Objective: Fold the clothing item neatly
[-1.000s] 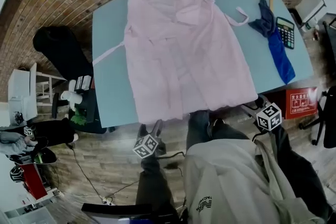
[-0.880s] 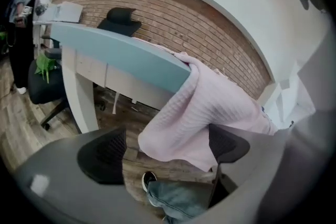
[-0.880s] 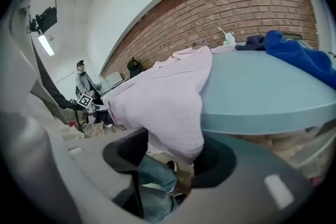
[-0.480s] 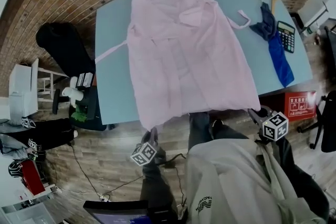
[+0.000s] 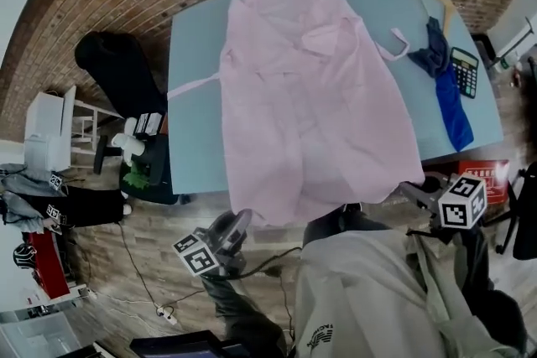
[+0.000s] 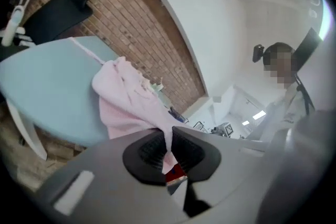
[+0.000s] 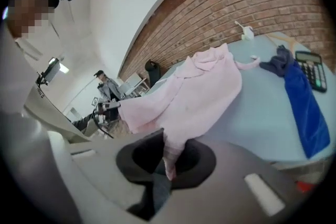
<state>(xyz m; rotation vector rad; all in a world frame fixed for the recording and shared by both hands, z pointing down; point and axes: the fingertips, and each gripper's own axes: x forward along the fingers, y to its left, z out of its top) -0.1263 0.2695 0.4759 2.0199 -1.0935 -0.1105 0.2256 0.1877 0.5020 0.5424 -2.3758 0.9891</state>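
Pink soft robe [image 5: 310,96] on smooth blue table [image 5: 189,138]; left gripper [image 6: 167,145] and right gripper [image 7: 168,157] jaws pinch its hem.

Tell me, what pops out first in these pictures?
A big pink robe lies spread on the blue table, its near edge hanging off. The left gripper and right gripper each pinch a bottom corner. A blue cloth and a calculator lie at the table's right.

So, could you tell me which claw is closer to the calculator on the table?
Right. The right claw grips the robe at the corner on the calculator side; the left claw grips the opposite corner, farther away.
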